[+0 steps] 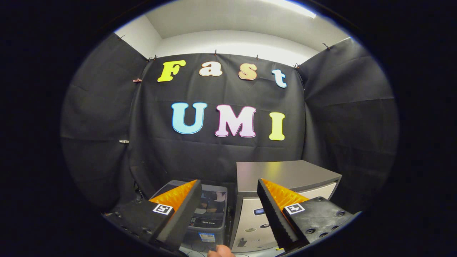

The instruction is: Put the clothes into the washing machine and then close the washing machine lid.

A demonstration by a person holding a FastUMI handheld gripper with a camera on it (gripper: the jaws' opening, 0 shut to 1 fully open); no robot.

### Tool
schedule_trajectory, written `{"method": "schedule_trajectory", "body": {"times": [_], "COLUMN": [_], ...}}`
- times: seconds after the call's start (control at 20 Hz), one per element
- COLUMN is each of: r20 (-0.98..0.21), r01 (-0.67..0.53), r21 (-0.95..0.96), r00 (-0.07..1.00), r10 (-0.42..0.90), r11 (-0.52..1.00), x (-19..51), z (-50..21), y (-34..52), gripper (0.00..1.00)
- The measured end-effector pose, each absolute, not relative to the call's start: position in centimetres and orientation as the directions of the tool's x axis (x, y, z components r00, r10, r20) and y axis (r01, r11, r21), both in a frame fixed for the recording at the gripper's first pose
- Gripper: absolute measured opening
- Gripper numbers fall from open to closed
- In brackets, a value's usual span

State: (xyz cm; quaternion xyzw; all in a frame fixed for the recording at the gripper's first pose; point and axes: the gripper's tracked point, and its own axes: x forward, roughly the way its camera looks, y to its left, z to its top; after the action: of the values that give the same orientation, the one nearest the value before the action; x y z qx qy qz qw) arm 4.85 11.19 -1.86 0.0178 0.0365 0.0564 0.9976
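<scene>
Gripper (228, 207) held high with fingers spread wide, nothing between them. Beyond the gap, low against the booth wall: small grey washing machine (210, 214), glossy lid (212, 200) apparently down. Just beside it, a taller grey cabinet (285, 175). No clothes to judge from here; likely soft, light, floppy, best pinched at a bunched fold. Lid probably light, stiff, slippery; best taken at its front edge.
</scene>
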Motion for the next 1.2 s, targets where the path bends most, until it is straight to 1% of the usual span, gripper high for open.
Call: {"method": "schedule_trajectory", "body": {"times": [1.2], "r20": [-0.061], "r01": [-0.110], "r21": [0.048], "r00": [0.992], "r10": [0.113], "r11": [0.993], "x": [4.40], "z": [-1.53], "y": [10.81], "gripper": [0.98]}}
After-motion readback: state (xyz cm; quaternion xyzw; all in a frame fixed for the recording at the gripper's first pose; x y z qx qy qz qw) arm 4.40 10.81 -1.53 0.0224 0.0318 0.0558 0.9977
